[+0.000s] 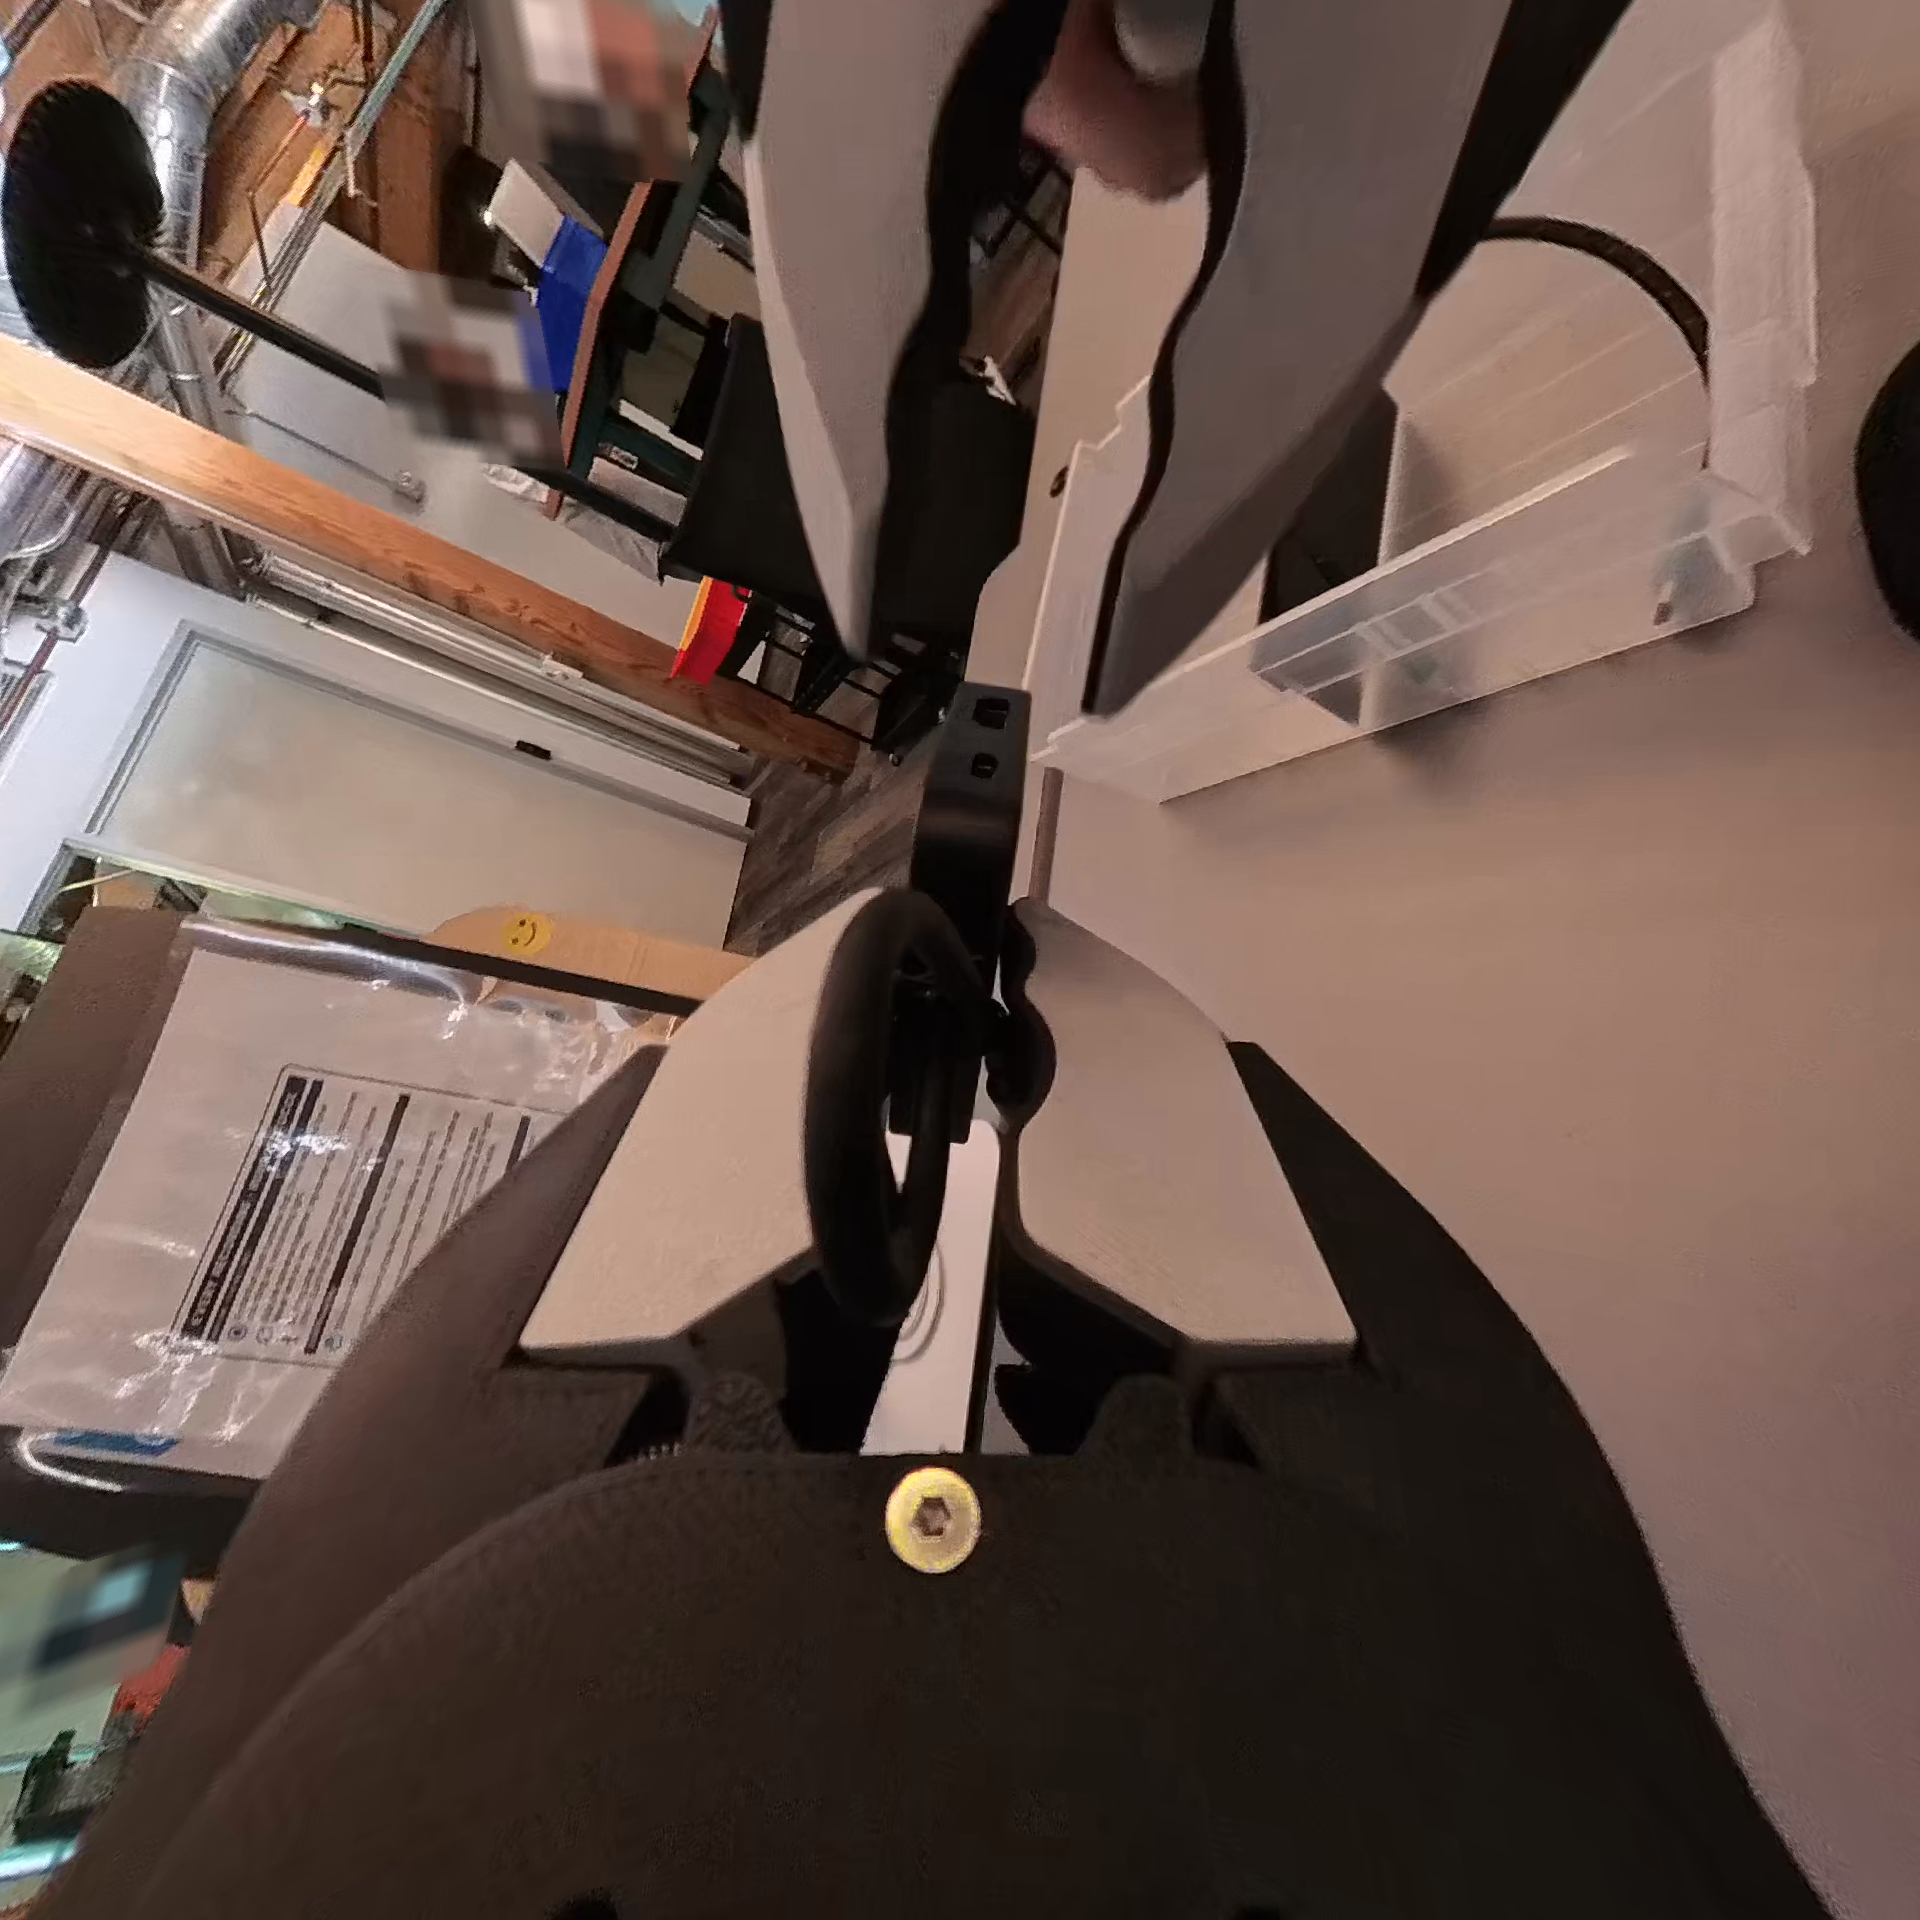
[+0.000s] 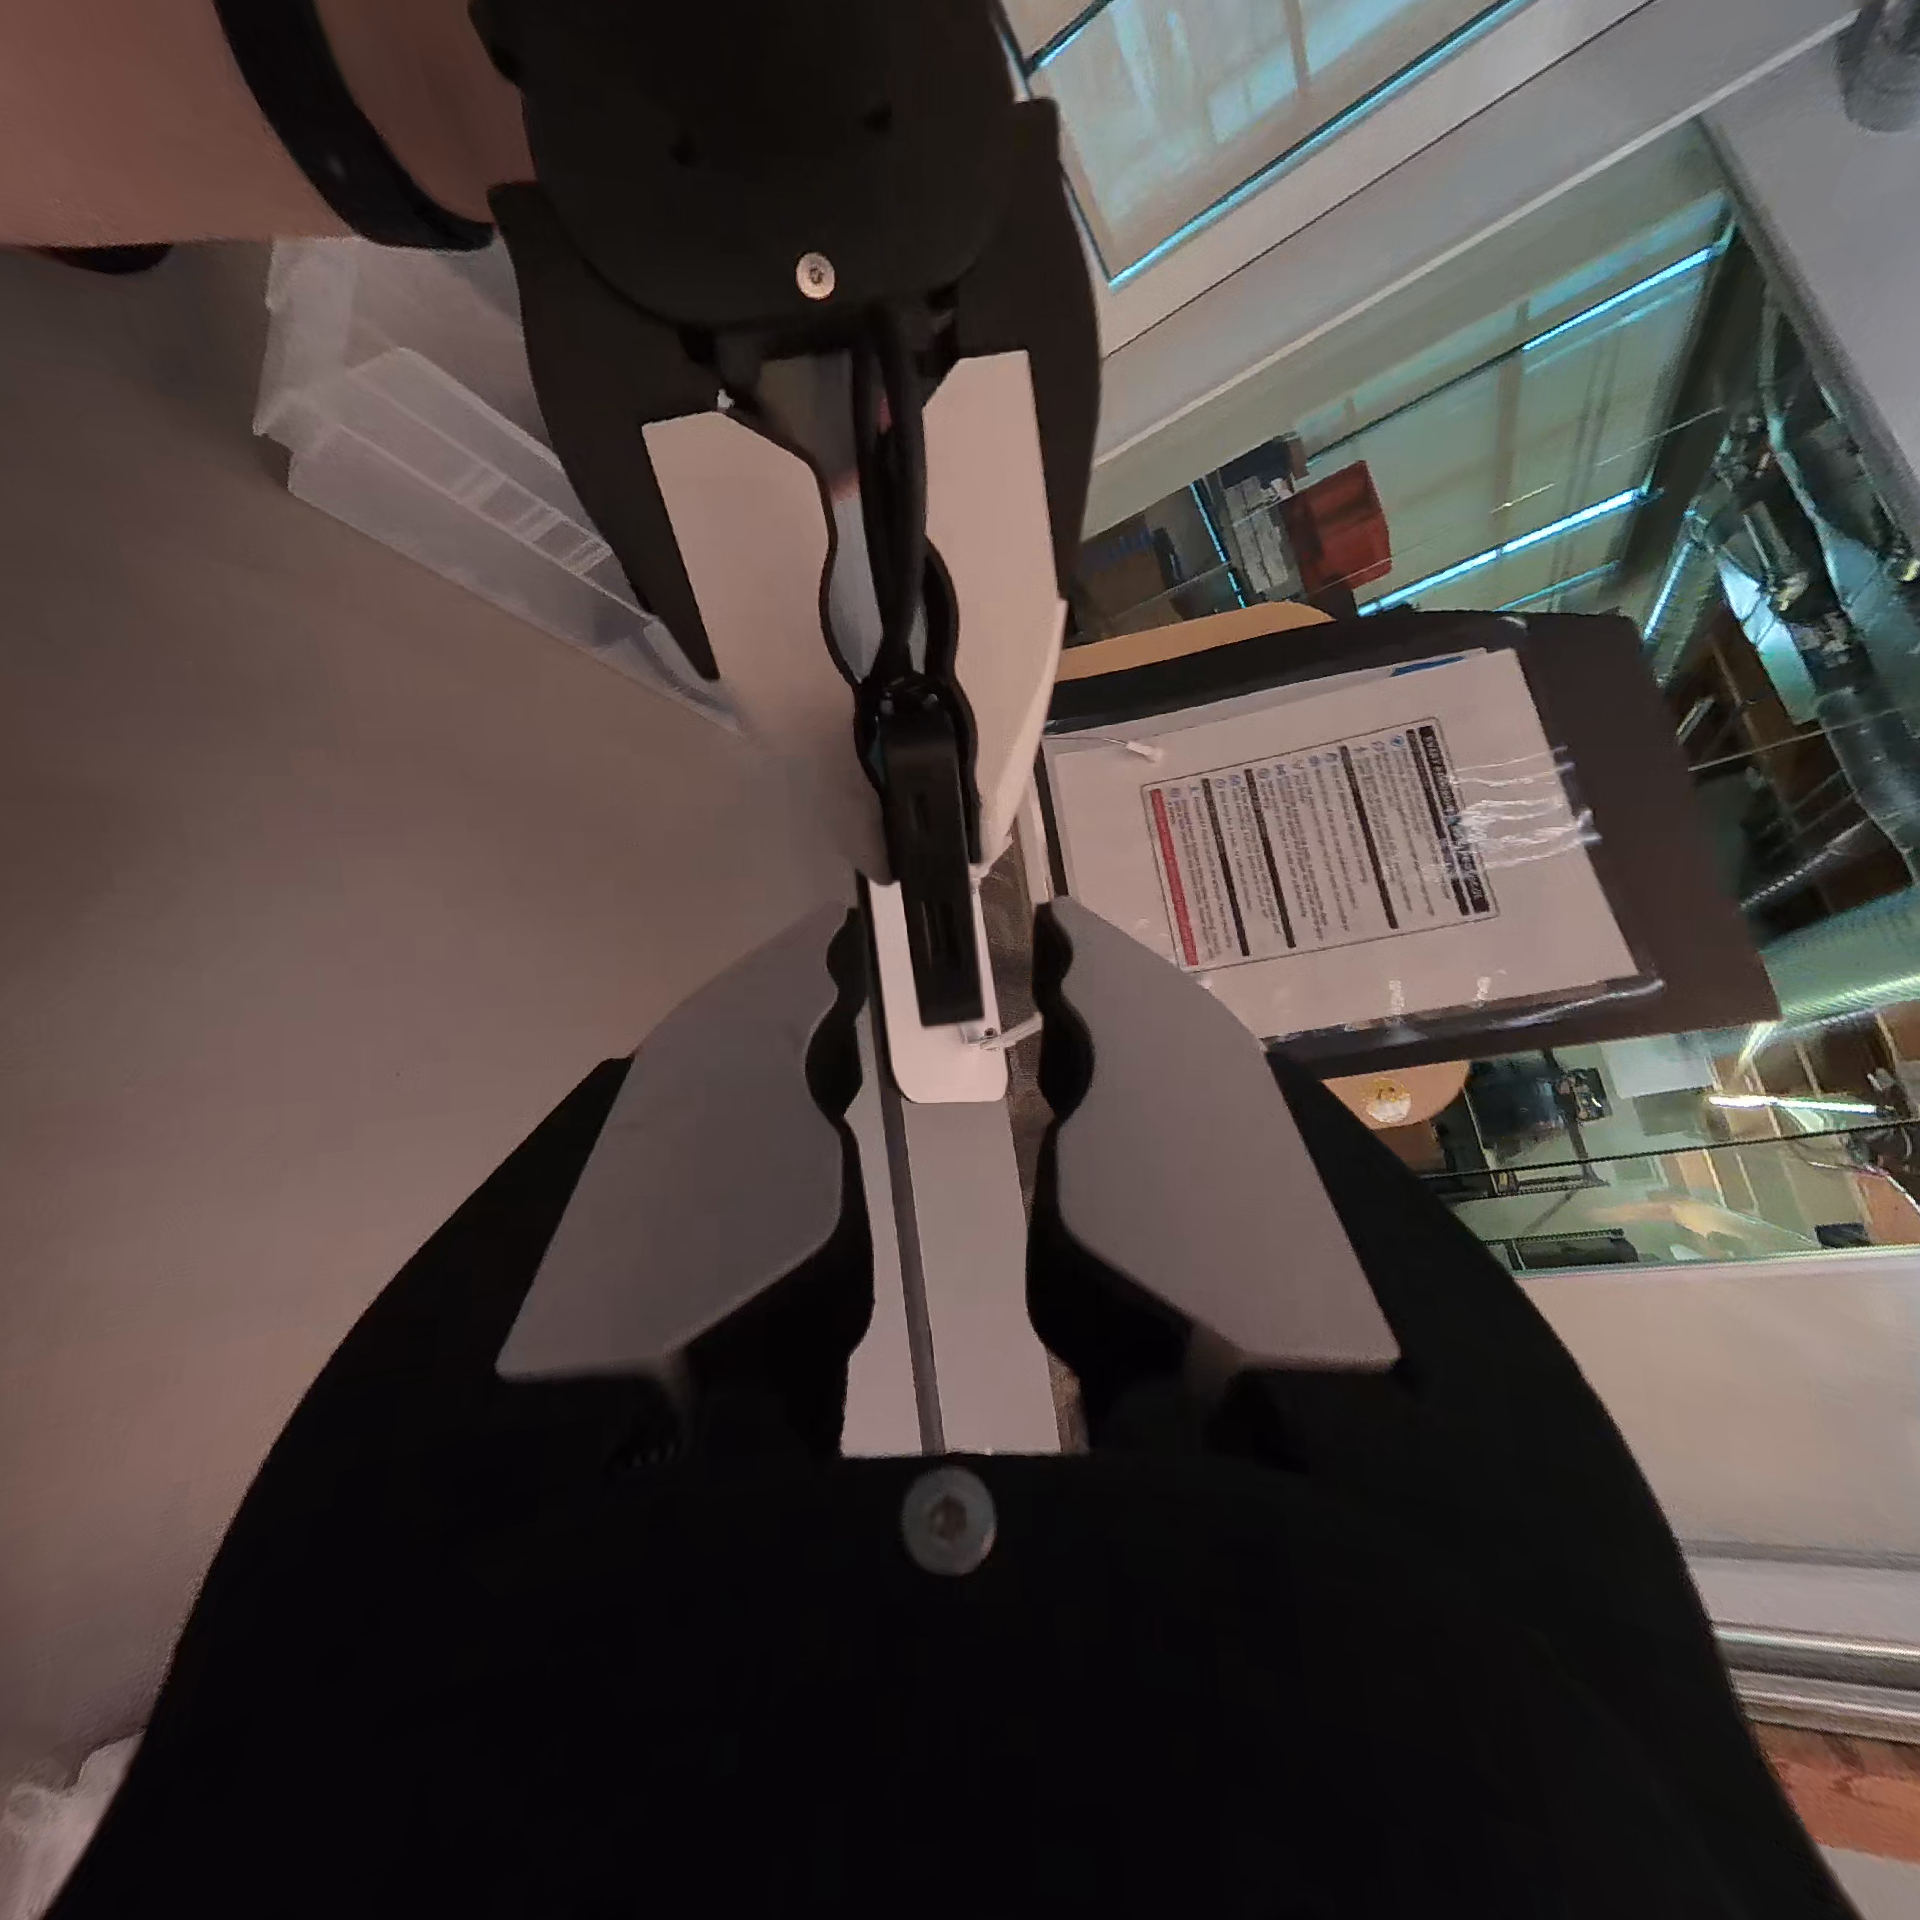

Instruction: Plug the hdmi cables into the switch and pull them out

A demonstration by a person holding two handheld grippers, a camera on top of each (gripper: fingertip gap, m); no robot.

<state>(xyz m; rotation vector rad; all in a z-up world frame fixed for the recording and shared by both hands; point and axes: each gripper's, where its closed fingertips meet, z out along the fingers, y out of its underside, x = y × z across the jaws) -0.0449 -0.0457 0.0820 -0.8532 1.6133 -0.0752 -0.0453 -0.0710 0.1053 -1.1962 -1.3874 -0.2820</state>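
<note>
My left gripper [image 1: 961,925] is shut on a black HDMI switch [image 1: 975,790]. The switch's free end, with two small square openings, sticks out past the fingertips. A black cable [image 1: 868,1101] loops back between the fingers beside a white strip [image 1: 961,1247]. In the right wrist view the left gripper [image 2: 930,821] comes from the top, holding the switch [image 2: 935,904] and white strip [image 2: 951,1070]. My right gripper [image 2: 940,925] is open and empty, its fingers on either side of the switch's free end without touching. It also shows at the top of the left wrist view [image 1: 977,675].
The grey table [image 1: 1455,1039] holds a clear plastic bin [image 1: 1455,644], also in the right wrist view [image 2: 436,488], with a black cable [image 1: 1621,260] inside. Past the table edge stands a box with a plastic-covered sheet [image 2: 1351,852]. A person's wrist [image 2: 416,135] holds the left gripper.
</note>
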